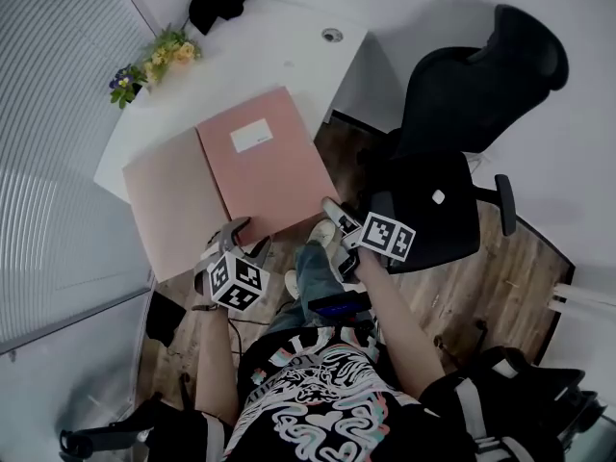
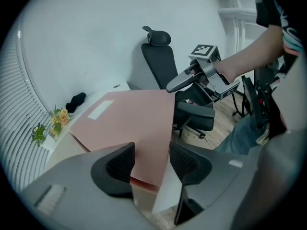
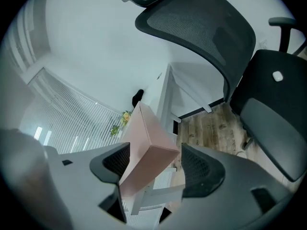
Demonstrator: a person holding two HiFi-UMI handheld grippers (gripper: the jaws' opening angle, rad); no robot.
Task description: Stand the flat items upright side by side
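Two flat items lie side by side on the white desk (image 1: 289, 51): a pink file box (image 1: 269, 166) with a white label, and a paler one (image 1: 168, 210) to its left. My left gripper (image 1: 248, 234) is at the pink box's near edge. In the left gripper view its jaws (image 2: 152, 159) stand apart over the box's near corner (image 2: 139, 123), with a gap on the right. My right gripper (image 1: 332, 215) is at the box's near right corner. In the right gripper view that corner (image 3: 146, 145) sits between the open jaws (image 3: 156, 162), clear of the right pad.
A black office chair (image 1: 452, 123) stands close on the right, over wooden floor. A small bunch of flowers (image 1: 154, 65) and a black object (image 1: 219, 3) sit at the desk's far end. Window blinds (image 1: 48, 114) run along the left. The person's legs and a shoe (image 1: 322, 234) are below the desk's near edge.
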